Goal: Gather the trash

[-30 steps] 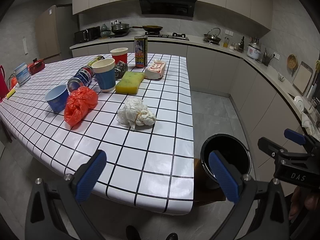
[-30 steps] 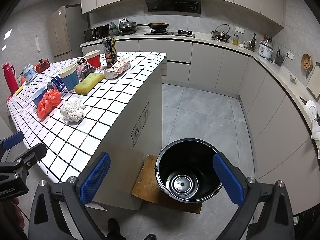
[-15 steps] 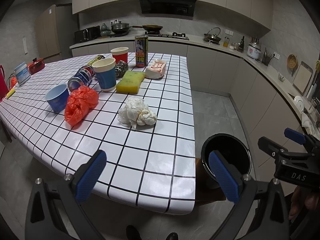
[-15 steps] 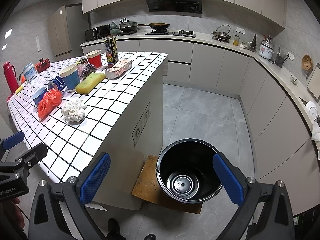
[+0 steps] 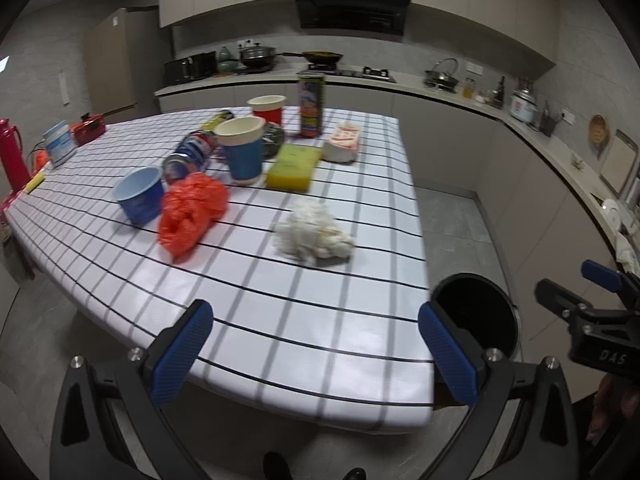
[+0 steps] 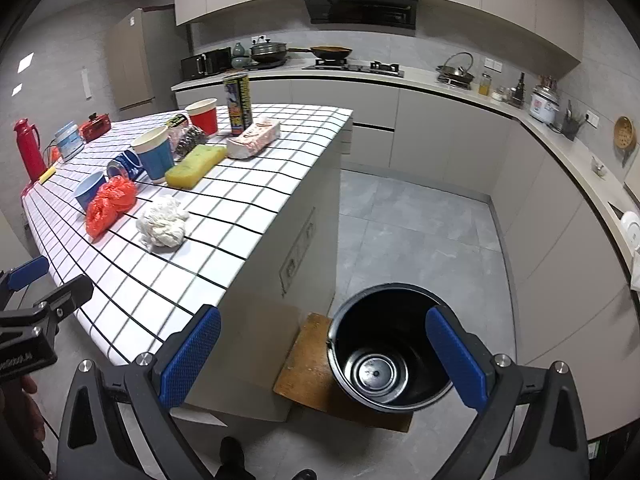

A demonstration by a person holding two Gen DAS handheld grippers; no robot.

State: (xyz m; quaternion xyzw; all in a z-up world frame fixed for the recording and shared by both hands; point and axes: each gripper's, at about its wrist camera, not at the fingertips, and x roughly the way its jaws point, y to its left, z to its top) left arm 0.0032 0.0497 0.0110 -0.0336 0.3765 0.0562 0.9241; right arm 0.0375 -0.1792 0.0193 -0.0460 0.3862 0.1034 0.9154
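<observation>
A grey kitchen with pale cabinets surrounds an island covered in a white cloth with a black grid [image 5: 248, 300].

In the left wrist view, the left gripper [image 5: 316, 346] hangs over the near edge of the island, its blue-padded fingers spread wide with nothing between them. A crumpled white paper wad [image 5: 314, 236] lies ahead on the cloth, near the right edge. To its left sits a bunched red plastic bag [image 5: 192, 212], touching a small blue bowl [image 5: 140, 196]. Behind them stand a blue cup with a cream rim [image 5: 243, 154], a yellow sponge [image 5: 294, 167], a tipped can [image 5: 190, 156], a red cup [image 5: 267, 109], a tall tin [image 5: 311, 105] and a wrapped packet [image 5: 342, 144]. A black bin [image 5: 476, 320] stands on the floor below the island's right corner.

In the right wrist view, the right gripper [image 6: 322, 356] is held off the island's end, above the floor, its fingers likewise wide apart and empty. The bin [image 6: 384, 360] sits between its fingertips in the frame, on a wooden board [image 6: 304, 368] against the island's side; its inside looks empty. The paper wad [image 6: 162, 226] and red bag [image 6: 110, 204] lie side by side on the cloth at left.
</observation>
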